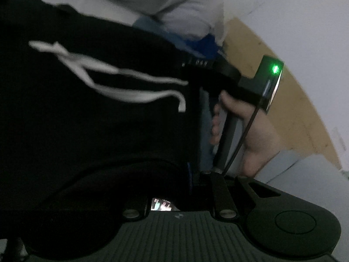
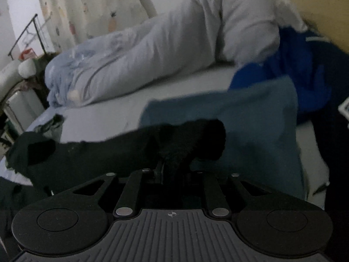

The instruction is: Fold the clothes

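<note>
One black garment (image 2: 91, 152) with two white drawstring ends (image 1: 109, 83). One teal cloth (image 2: 250, 120), one bright blue garment (image 2: 294, 69), one pale rolled duvet (image 2: 174, 43), all on one bed (image 2: 104, 118). One patterned curtain (image 2: 87, 6). Two tools: left tool (image 1: 192, 183), right tool (image 2: 172, 170).

A rumpled pale grey duvet (image 2: 174, 43) lies along the white bed sheet (image 2: 104, 118), before a cream fruit-print curtain (image 2: 87, 6); a tan wooden headboard (image 2: 316, 2) stands at right.

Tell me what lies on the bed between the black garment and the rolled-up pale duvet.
In the right wrist view, a folded teal cloth lies between the black garment and the pale duvet, with a strip of bare bedsheet beyond it.
</note>
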The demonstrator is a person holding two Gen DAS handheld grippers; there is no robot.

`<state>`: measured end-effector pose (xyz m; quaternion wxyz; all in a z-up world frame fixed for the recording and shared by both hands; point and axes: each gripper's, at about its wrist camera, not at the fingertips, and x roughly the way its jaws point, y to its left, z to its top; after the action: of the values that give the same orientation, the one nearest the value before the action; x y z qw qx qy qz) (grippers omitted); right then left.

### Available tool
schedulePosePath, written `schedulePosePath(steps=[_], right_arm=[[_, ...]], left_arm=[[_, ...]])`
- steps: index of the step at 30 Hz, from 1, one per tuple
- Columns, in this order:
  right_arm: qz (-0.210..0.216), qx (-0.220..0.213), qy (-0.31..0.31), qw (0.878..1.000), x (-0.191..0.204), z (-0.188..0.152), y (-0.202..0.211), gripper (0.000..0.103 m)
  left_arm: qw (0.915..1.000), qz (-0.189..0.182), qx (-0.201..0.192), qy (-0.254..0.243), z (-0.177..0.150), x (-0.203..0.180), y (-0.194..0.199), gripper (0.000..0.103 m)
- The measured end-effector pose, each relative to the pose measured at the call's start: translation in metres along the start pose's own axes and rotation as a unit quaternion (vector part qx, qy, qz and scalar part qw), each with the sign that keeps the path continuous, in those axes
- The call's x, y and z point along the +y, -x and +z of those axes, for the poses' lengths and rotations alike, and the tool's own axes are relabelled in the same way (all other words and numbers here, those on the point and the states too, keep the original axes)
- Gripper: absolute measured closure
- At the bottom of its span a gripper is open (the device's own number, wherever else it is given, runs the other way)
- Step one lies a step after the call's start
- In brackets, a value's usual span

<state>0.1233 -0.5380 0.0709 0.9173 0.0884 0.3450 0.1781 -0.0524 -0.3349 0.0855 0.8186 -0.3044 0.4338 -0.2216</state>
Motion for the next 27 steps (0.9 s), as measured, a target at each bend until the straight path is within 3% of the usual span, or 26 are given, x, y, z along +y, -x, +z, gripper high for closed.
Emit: schedulePosePath(steps=[2, 4, 5, 7, 9, 13, 17, 22, 27], right_arm=[[-0.003, 0.007, 0.003, 1.000, -0.004, -0.003, -0.005, 0.074], [-0.018, 0.014, 0.013, 1.000, 0.000, -0.002, -0.002, 0.047], [-0.030, 0.014, 0.020, 0.999, 0.008, 0.002, 0.005, 0.043], [-0.067, 0.005, 0.029, 0.997, 0.007, -0.009, 0.035, 0.038], [-0.122, -0.010, 0.034, 0.992, 0.006, -0.018, 0.068, 0.037], [-0.176, -0.076, 0.030, 0.981, 0.013, -0.021, 0.146, 0.036], [-0.205, -0.129, 0.090, 0.966, 0.062, -0.044, 0.218, 0.027], [-0.209, -0.145, 0.142, 0.956, 0.125, -0.085, 0.276, 0.023], [-0.174, -0.154, 0.137, 0.963, 0.194, -0.108, 0.315, 0.022]], left_arm=[[1.0000, 0.005, 0.005, -0.005, -0.008, -0.003, 0.000, 0.078], [0.9998, 0.008, 0.011, -0.016, -0.021, -0.007, 0.005, 0.072], [0.9997, 0.008, 0.015, -0.019, -0.021, -0.004, -0.001, 0.068], [0.9993, -0.001, 0.024, -0.028, -0.028, -0.004, -0.006, 0.045], [0.9981, -0.020, 0.037, -0.045, -0.032, -0.007, 0.000, 0.035], [0.9934, -0.045, 0.036, -0.100, -0.037, -0.013, 0.030, 0.023], [0.9878, -0.055, 0.008, -0.146, -0.030, 0.005, 0.092, 0.016], [0.9873, -0.009, -0.040, -0.153, -0.029, 0.055, 0.193, 0.012], [0.9863, 0.078, -0.119, -0.084, -0.007, 0.122, 0.271, 0.012]])
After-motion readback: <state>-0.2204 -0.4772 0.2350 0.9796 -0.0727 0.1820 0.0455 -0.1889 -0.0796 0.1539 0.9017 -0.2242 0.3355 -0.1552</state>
